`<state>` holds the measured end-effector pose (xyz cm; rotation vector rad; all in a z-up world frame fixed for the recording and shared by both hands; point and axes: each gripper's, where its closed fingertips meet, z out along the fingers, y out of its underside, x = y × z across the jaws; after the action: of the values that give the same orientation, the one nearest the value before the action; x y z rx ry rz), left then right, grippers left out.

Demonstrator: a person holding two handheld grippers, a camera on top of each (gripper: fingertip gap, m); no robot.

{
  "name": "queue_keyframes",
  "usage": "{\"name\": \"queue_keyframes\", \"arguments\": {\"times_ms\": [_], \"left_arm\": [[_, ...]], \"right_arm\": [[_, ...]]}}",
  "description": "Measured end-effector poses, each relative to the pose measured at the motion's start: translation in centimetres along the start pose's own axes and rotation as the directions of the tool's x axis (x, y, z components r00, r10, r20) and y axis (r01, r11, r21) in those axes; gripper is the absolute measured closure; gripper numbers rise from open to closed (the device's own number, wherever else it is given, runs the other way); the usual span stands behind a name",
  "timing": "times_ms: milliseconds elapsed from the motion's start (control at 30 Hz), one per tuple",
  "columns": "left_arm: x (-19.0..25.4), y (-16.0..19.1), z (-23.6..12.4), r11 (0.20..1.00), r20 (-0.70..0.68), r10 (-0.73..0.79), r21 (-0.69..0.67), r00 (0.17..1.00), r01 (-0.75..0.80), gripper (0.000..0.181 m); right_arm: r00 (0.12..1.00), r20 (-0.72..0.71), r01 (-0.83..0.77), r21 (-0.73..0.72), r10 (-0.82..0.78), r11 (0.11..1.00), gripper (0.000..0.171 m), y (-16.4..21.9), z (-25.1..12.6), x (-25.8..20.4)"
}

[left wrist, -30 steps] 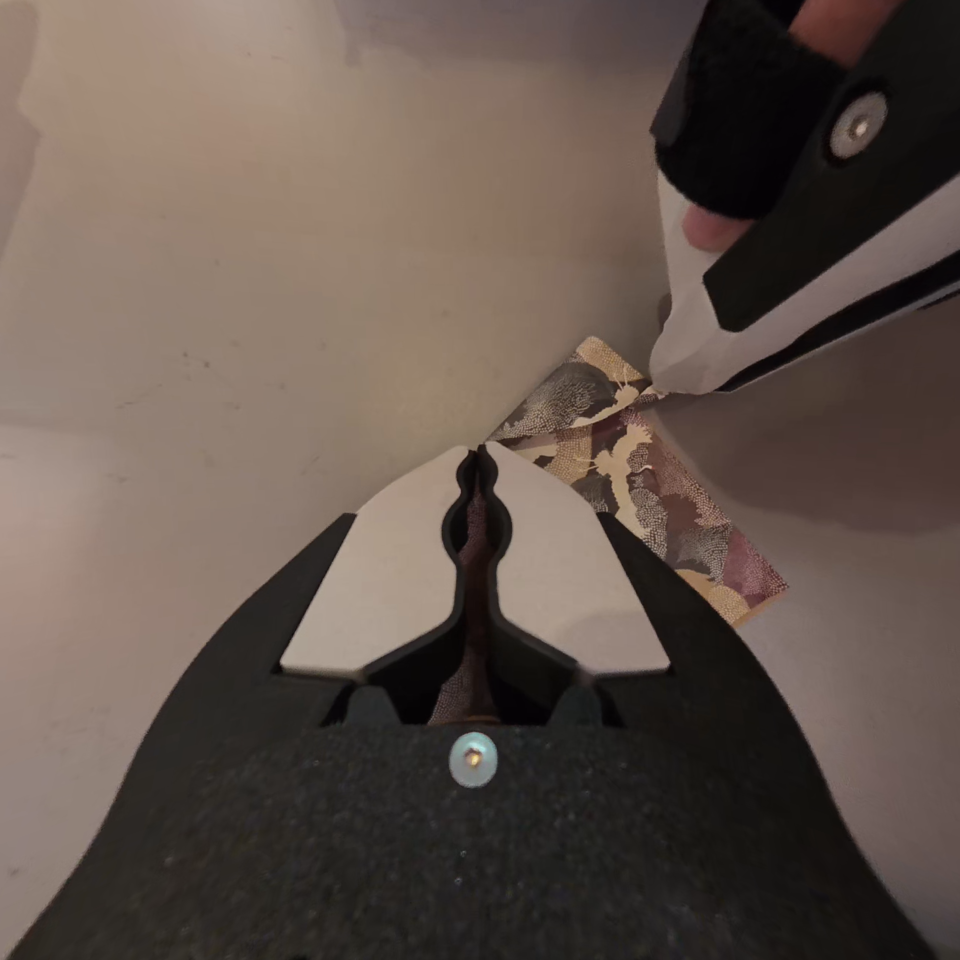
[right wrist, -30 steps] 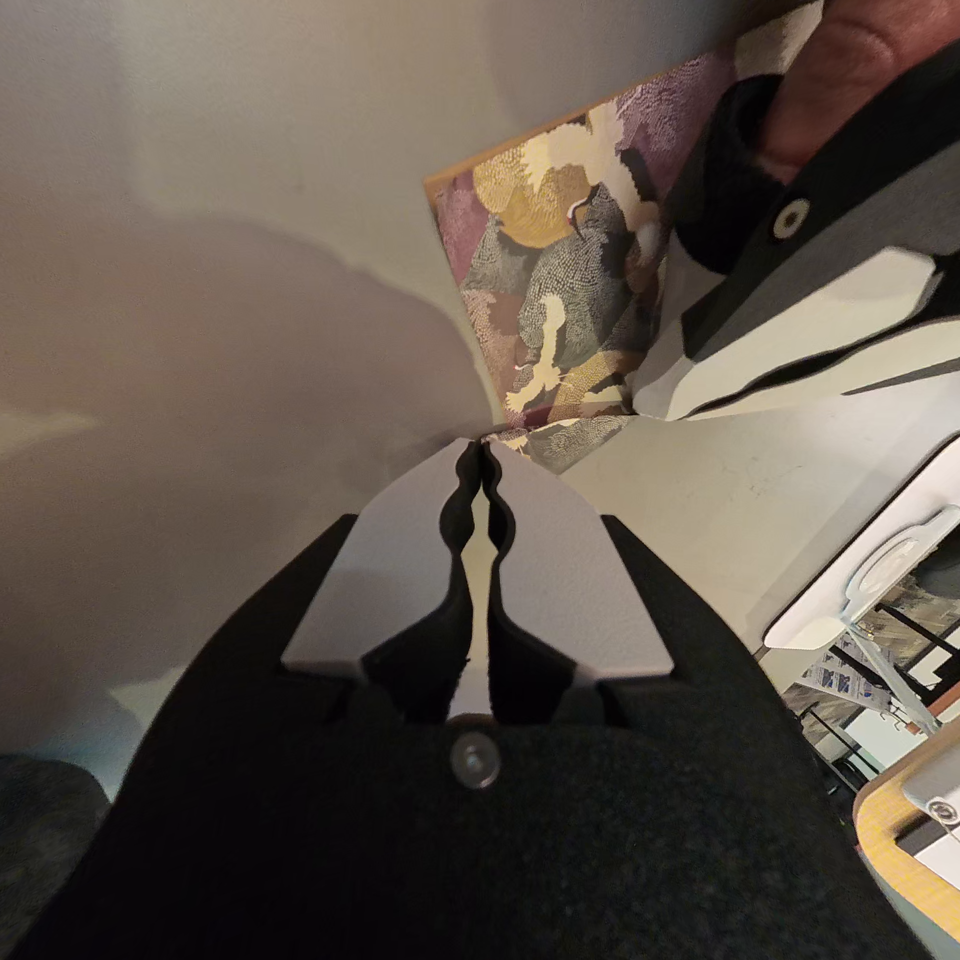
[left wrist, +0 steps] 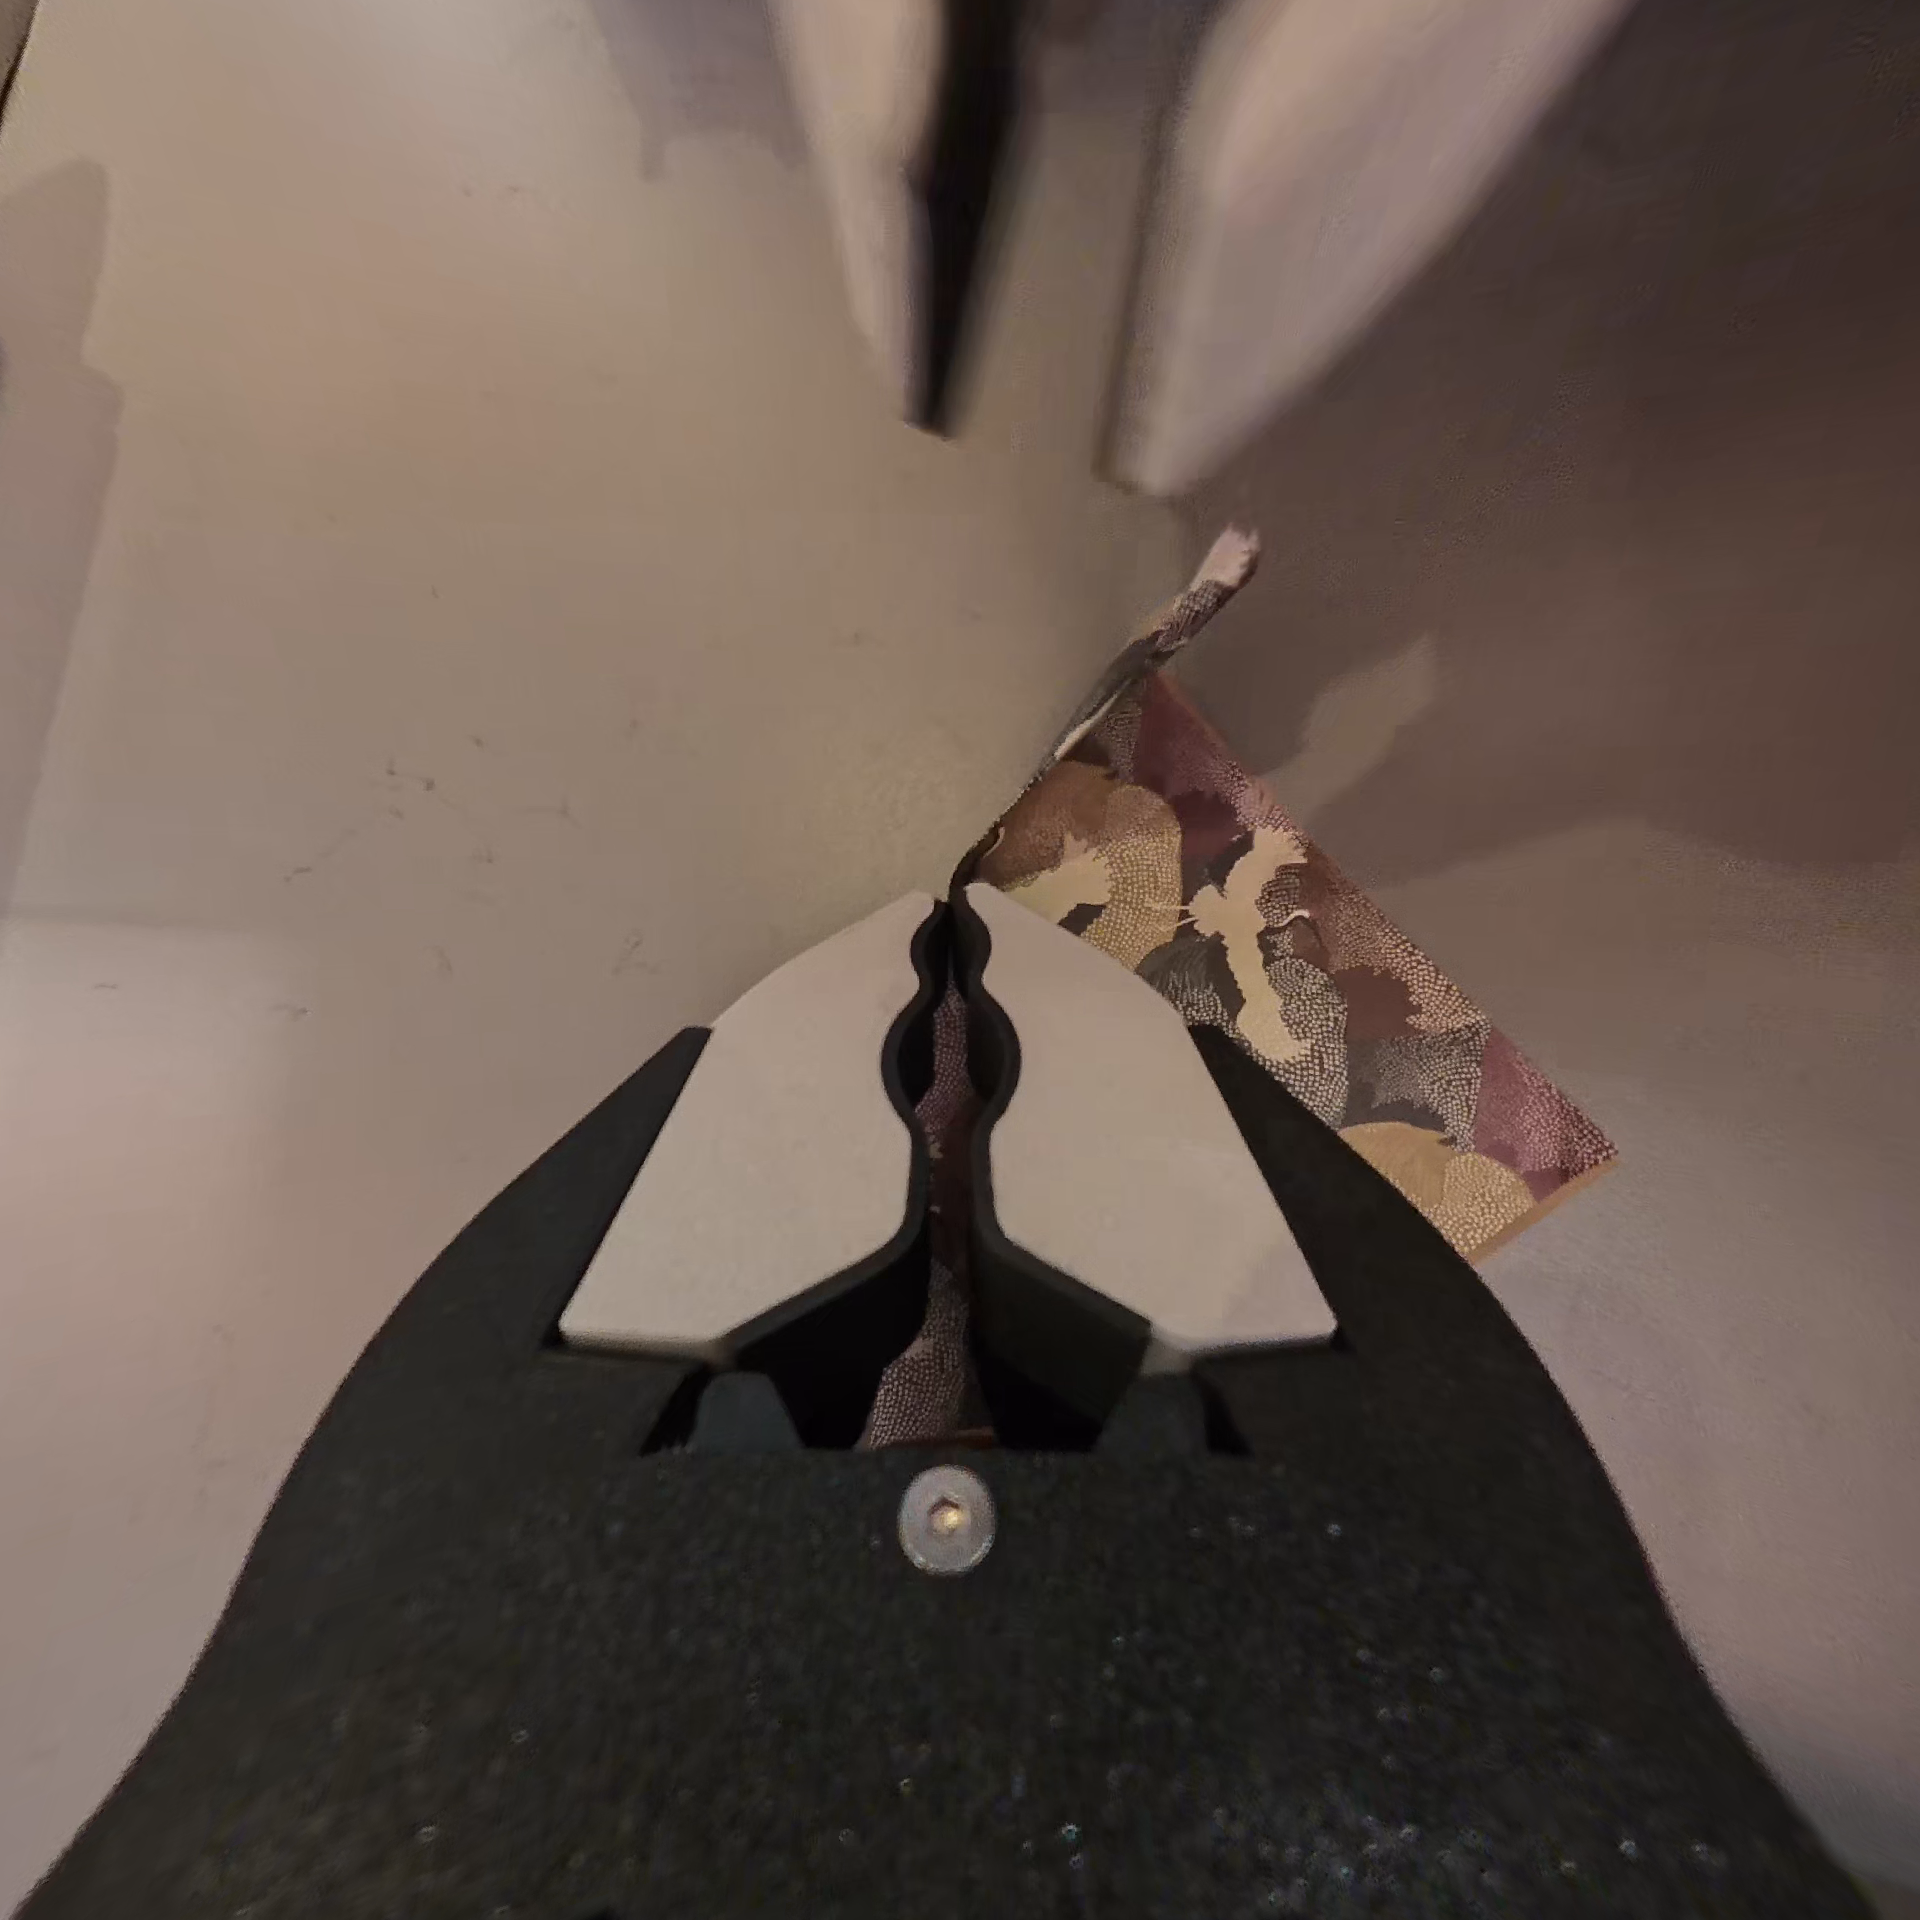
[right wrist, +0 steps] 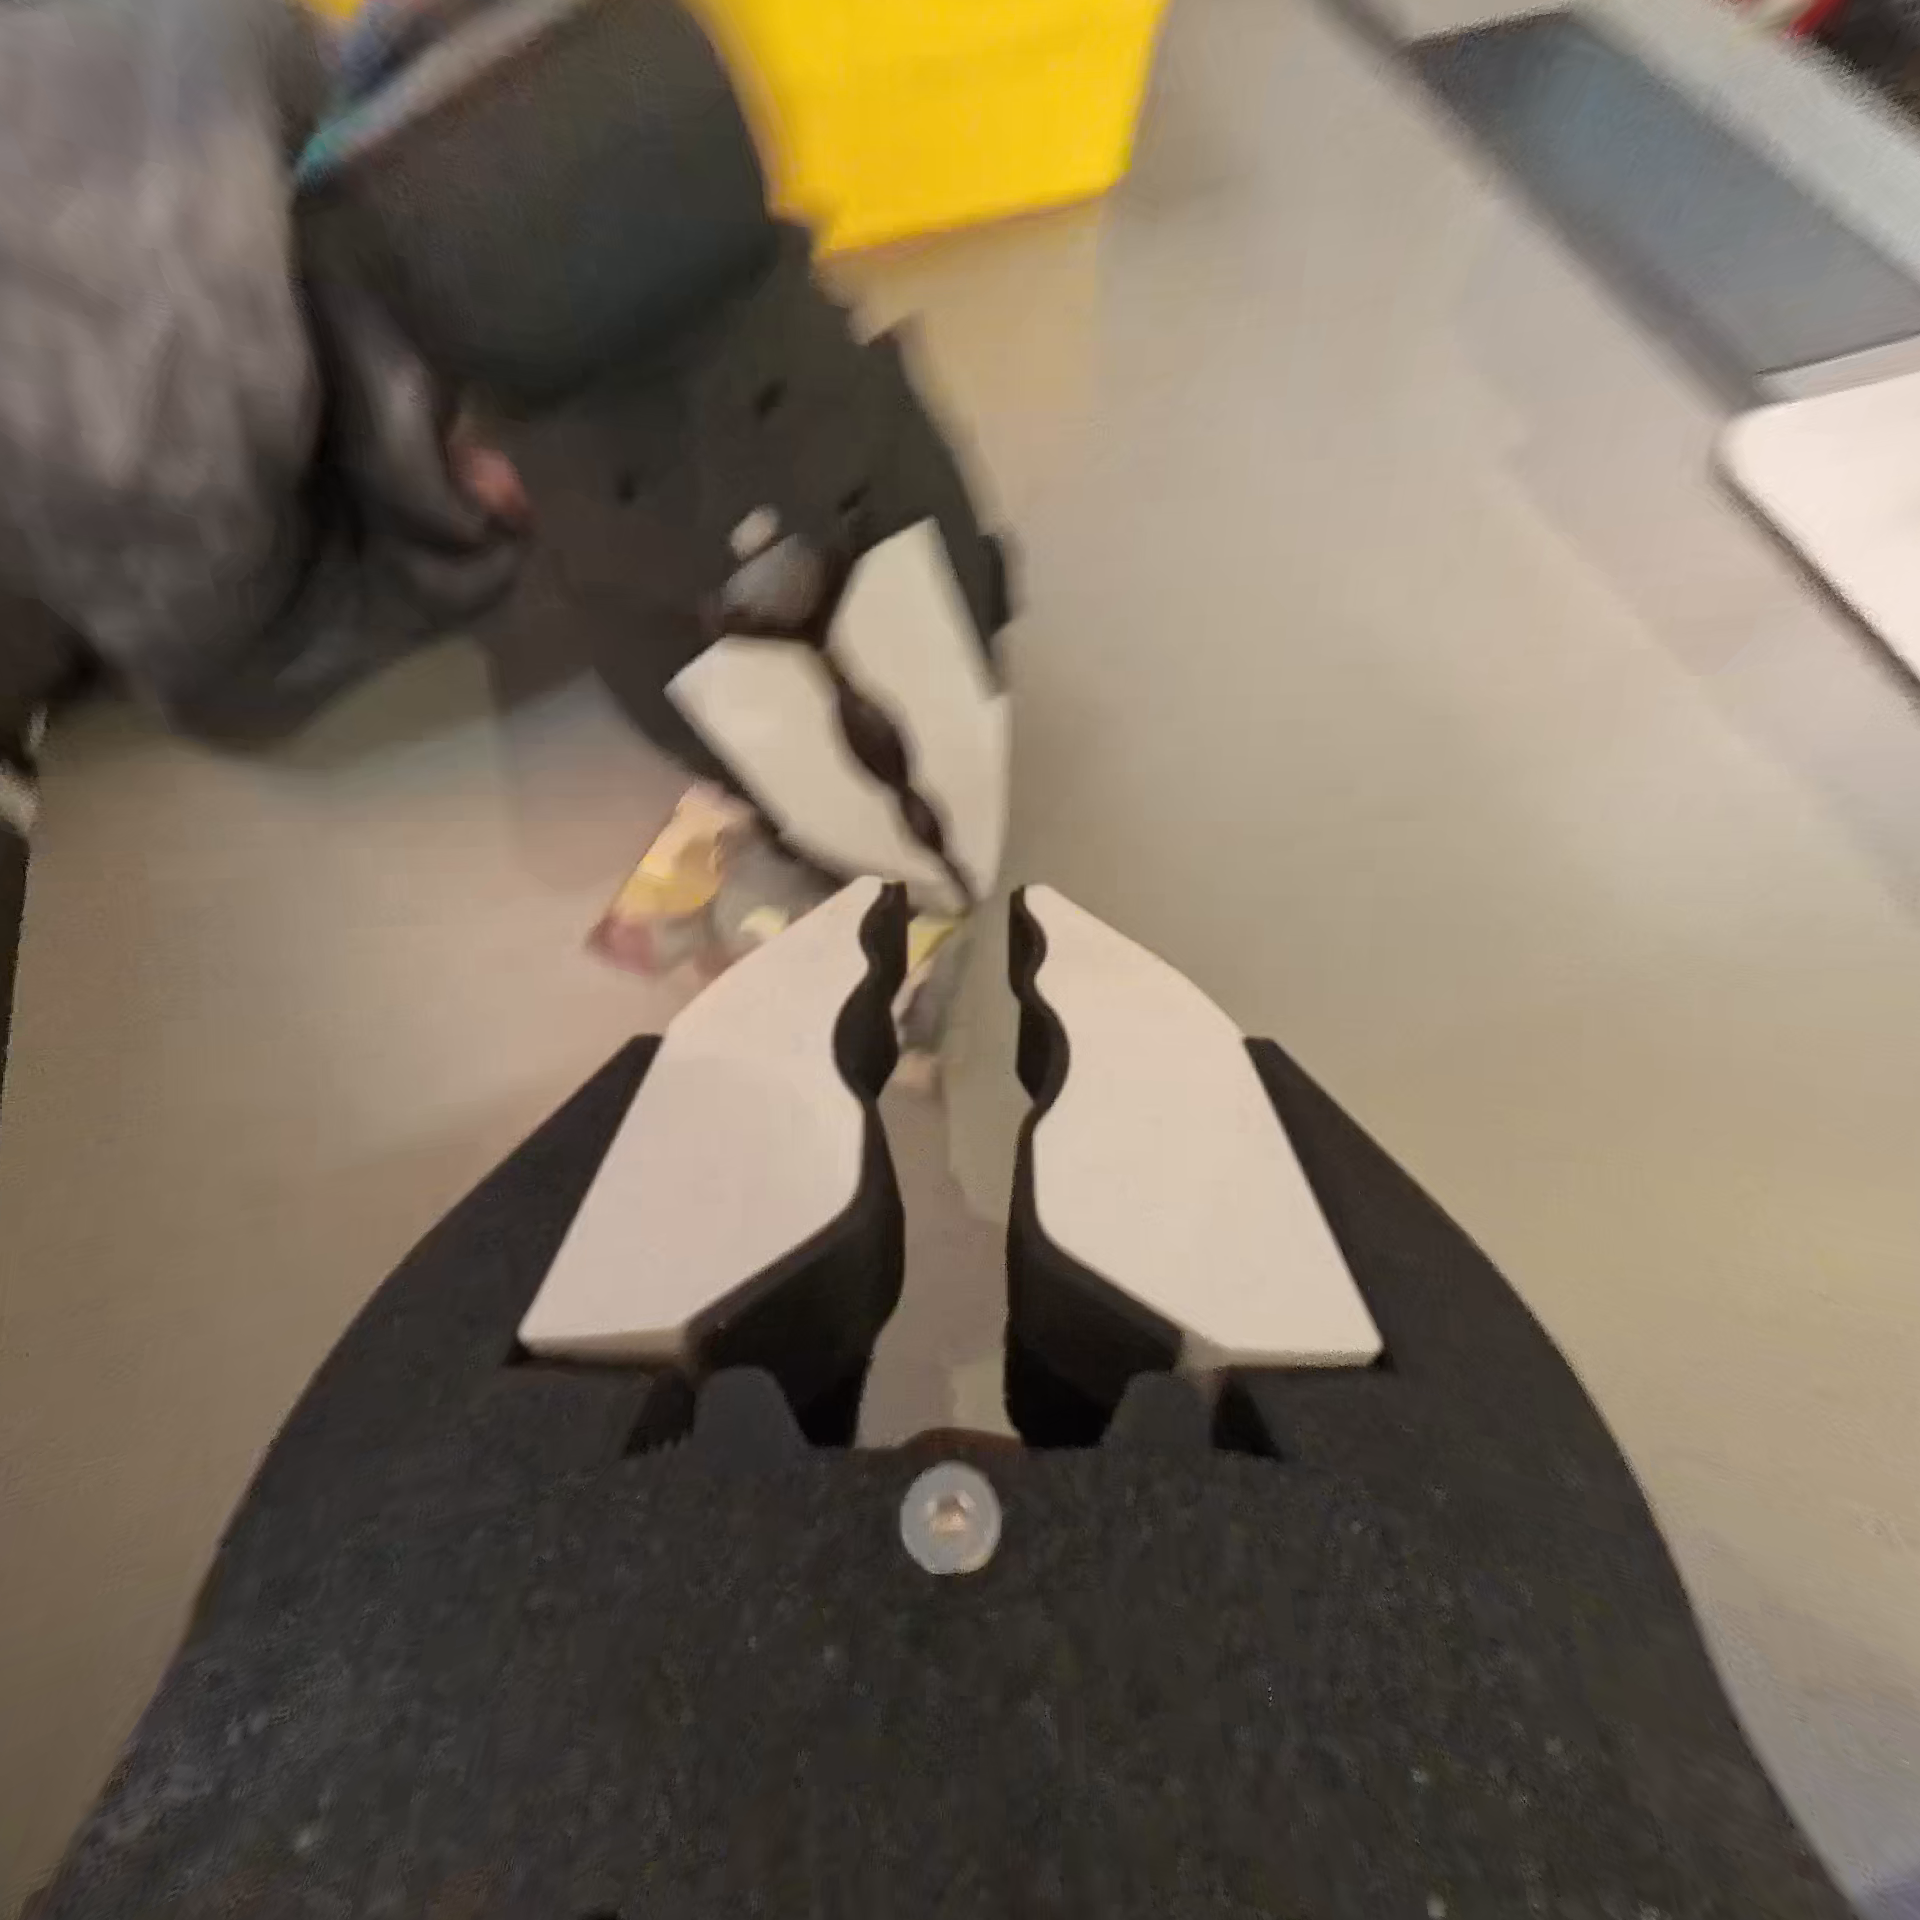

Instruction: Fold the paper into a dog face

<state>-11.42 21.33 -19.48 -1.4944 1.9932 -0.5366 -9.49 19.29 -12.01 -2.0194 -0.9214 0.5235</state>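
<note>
The patterned paper [left wrist: 1299, 987], folded, lies on the pale table [left wrist: 416, 727] and sticks out to the right of my left gripper [left wrist: 954, 904]. The left gripper is shut on the paper, and a strip of it shows between the jaws. One thin corner of the paper stands up at the far end. My right gripper [right wrist: 954, 902] is open and empty, just in front of the left gripper's fingers [right wrist: 821, 748] and the paper [right wrist: 675, 894]. In the left wrist view the right gripper [left wrist: 1029, 447] is a blur above the paper, jaws apart.
A yellow box [right wrist: 935, 104] stands at the back of the table. A grey flat device [right wrist: 1662, 229] and a white object [right wrist: 1849, 520] lie at the right. A person's grey sleeve [right wrist: 156, 364] holds the left gripper at the left. Across from one pair of fingers to the other is roughly 8 cm. My left gripper's tips are some 30 cm from the white object [right wrist: 1849, 520].
My right gripper has let go of the paper's corner, opened and swung away from it. The left gripper still clamps the paper, whose free corner now stands up.
</note>
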Motion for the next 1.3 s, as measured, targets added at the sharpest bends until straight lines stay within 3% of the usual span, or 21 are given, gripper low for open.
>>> {"name": "queue_keyframes", "arguments": {"times_ms": [100, 167, 267, 467, 667, 800, 867, 1000, 1167, 1300], "left_arm": [[0.0, 0.0, 0.0, 1.000, 0.003, 0.004, -0.001, 1.000, -0.004, 0.181], [0.0, 0.0, 0.0, 1.000, 0.007, 0.007, -0.003, 1.000, -0.007, 0.181], [0.0, 0.0, 0.0, 1.000, 0.010, 0.006, -0.004, 1.000, -0.006, 0.181], [0.0, 0.0, 0.0, 1.000, 0.009, 0.000, -0.004, 1.000, 0.001, 0.181], [0.0, 0.0, 0.0, 1.000, 0.016, 0.006, -0.007, 1.000, -0.006, 0.181], [0.0, 0.0, 0.0, 1.000, 0.023, 0.015, -0.009, 1.000, -0.014, 0.181], [0.0, 0.0, 0.0, 1.000, 0.023, 0.014, -0.009, 1.000, -0.014, 0.181], [0.0, 0.0, 0.0, 1.000, 0.020, 0.009, -0.008, 1.000, -0.009, 0.181], [0.1, 0.0, -0.1, 1.000, 0.022, 0.010, -0.009, 1.000, -0.010, 0.181], [0.1, 0.0, -0.1, 1.000, 0.022, 0.011, -0.011, 1.000, -0.011, 0.181]], "right_arm": [[0.973, 0.001, -0.229, 0.097, 0.230, 0.969, 0.167, -1.1, 0.5, 3.0], [0.956, 0.079, -0.283, -0.022, 0.284, 0.959, 0.171, 0.8, 2.6, 2.8], [0.977, 0.080, -0.184, -0.161, 0.198, 0.970, 0.171, 3.1, 4.9, 2.2], [0.982, 0.127, -0.105, -0.223, 0.136, 0.969, 0.171, 3.9, 5.6, 0.3], [0.989, 0.119, -0.052, -0.246, 0.084, 0.968, 0.171, 4.0, 5.7, -0.2], [0.988, 0.064, -0.127, -0.161, 0.138, 0.979, 0.171, 2.8, 4.9, 1.4], [0.989, 0.021, -0.139, -0.209, 0.147, 0.968, 0.171, 3.9, 4.9, 2.5], [0.990, 0.088, -0.083, -0.254, 0.108, 0.964, 0.171, 4.9, 5.7, 0.8], [0.998, 0.064, 0.003, -0.217, 0.012, 0.976, 0.171, 4.0, 5.5, 0.4], [0.994, 0.065, 0.108, -0.269, -0.094, 0.957, 0.171, 4.4, 5.7, 0.0]]}}
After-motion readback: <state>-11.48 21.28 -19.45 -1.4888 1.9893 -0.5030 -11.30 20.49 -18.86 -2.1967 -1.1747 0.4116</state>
